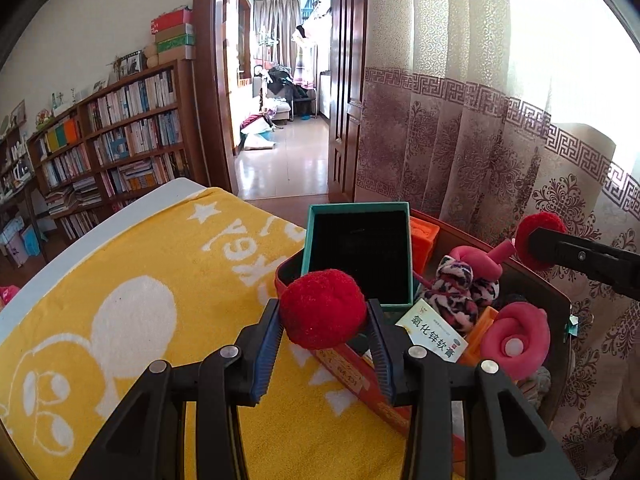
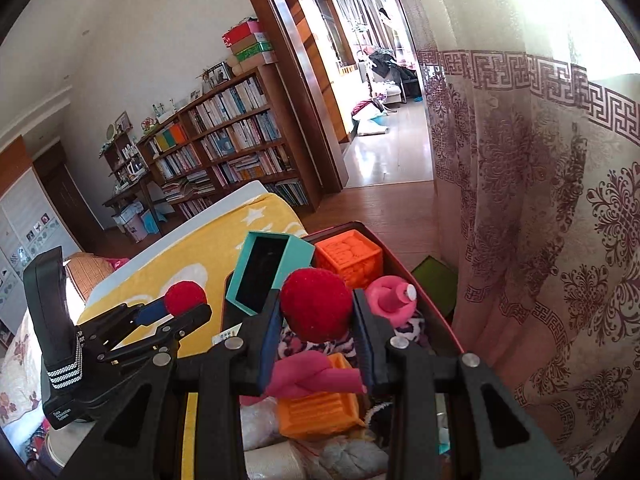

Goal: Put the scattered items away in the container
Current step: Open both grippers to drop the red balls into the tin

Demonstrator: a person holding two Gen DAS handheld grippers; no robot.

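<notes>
My left jaws [image 1: 324, 312] pinch a red pompom [image 1: 323, 308]; my right jaws [image 2: 316, 312] pinch another pompom [image 2: 316, 304] above the red container [image 1: 288, 268], beside the yellow towel [image 1: 160, 280].

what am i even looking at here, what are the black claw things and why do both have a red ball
The black claws are hand-held two-finger grippers, one in each of a person's hands; there is no robot arm. Each carries a wide-angle camera looking along its fingers, so one picture comes from the left wrist and the other from the right.

The left gripper pinches a fuzzy red pompom ball. The right gripper pinches a second red pompom.

Both hover at a dark red open box resting on a yellow towel with white print. Inside the box are a teal gift box with black lining, orange ridged cubes, pink rolled foam pieces and a leopard-print plush item.
</notes>
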